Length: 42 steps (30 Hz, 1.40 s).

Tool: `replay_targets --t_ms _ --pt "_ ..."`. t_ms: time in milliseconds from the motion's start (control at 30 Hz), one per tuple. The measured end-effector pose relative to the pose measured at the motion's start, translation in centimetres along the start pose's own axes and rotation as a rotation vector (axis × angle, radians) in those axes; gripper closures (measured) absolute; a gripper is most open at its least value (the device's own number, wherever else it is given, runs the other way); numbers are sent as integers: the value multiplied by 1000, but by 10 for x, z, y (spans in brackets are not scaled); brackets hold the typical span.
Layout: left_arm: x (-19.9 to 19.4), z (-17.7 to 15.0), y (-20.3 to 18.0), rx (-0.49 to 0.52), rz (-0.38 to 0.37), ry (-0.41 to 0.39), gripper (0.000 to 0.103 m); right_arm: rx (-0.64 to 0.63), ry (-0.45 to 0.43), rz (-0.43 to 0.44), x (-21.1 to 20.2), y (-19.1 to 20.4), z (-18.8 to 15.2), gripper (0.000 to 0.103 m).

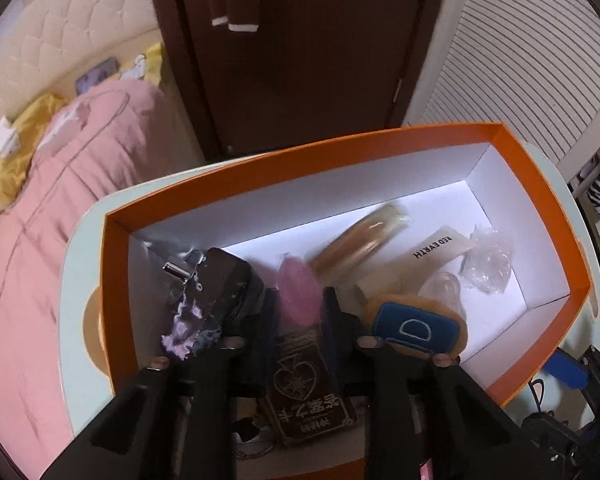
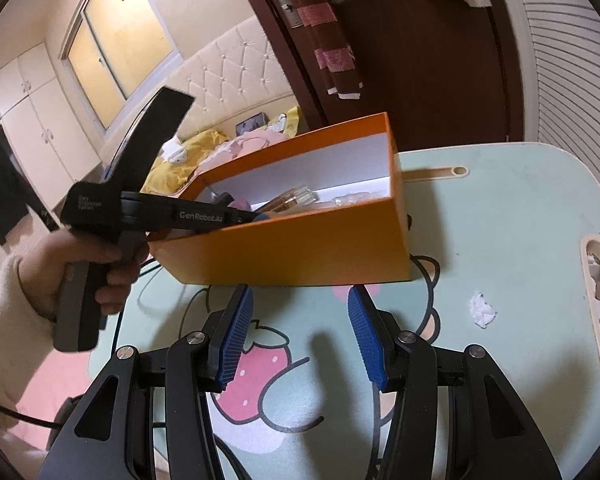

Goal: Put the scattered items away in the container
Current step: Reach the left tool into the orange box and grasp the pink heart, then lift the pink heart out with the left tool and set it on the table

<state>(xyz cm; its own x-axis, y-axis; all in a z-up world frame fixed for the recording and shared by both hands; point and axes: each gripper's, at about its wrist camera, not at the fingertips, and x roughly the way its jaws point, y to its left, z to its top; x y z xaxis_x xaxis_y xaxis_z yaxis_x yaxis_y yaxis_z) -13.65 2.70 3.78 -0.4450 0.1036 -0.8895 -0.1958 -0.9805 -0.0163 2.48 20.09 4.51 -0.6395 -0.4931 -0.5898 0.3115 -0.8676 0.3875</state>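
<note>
Most items, such as the pink case (image 1: 298, 292) and the card box (image 1: 306, 392), already lie in the orange container (image 2: 300, 248) where the left gripper (image 1: 300, 344) reaches with fingers apart and empty, while the right gripper (image 2: 300, 332) hovers apart over the worktop (image 2: 500, 208), where a crumpled paper (image 2: 483, 309) is left.

A pale mint folding table (image 2: 500, 208) printed with a cartoon strawberry (image 2: 260, 364) has a cream cut-out handle (image 2: 598, 304) at its right edge. Behind it stands a dark brown door (image 1: 308, 60) with a maroon-and-pink striped scarf (image 2: 324, 36) hanging on it, and to the right of the door a white slatted panel (image 1: 520, 64). To the left lies a bed with a pink duvet (image 1: 60, 184), yellow bedding (image 1: 16, 148) and a cream tufted headboard (image 2: 228, 76), with white wardrobe doors (image 2: 32, 128) and a window (image 2: 116, 28) along the far wall.
</note>
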Motion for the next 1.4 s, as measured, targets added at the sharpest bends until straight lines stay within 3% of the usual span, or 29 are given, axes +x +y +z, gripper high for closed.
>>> replay_targets --t_ms 233,400,567,667,967,1267,1333,1400 --pt "-15 -5 -7 -9 -12 -57 85 28 6 5 6 -9 4 52" --pt "-51 -11 0 -30 -70 -166 85 28 6 4 6 -8 -2 52" --pt "-99 -35 3 -38 -97 -278 85 32 12 3 5 -7 -3 52" --pt "-113 -56 4 -36 -125 -292 85 35 14 1 5 -3 -9 52" --pt "-85 -115 4 -100 -158 -278 85 53 9 4 3 -9 -7 52" --pt "-59 -129 7 -68 -102 -335 84 11 -4 -3 3 -2 -8 52" --pt "-59 -132 8 -73 -120 -359 73 11 -5 -5 2 -2 -7 52" --pt "-62 -135 10 -82 -144 -395 53 2 -6 6 0 1 -5 52"
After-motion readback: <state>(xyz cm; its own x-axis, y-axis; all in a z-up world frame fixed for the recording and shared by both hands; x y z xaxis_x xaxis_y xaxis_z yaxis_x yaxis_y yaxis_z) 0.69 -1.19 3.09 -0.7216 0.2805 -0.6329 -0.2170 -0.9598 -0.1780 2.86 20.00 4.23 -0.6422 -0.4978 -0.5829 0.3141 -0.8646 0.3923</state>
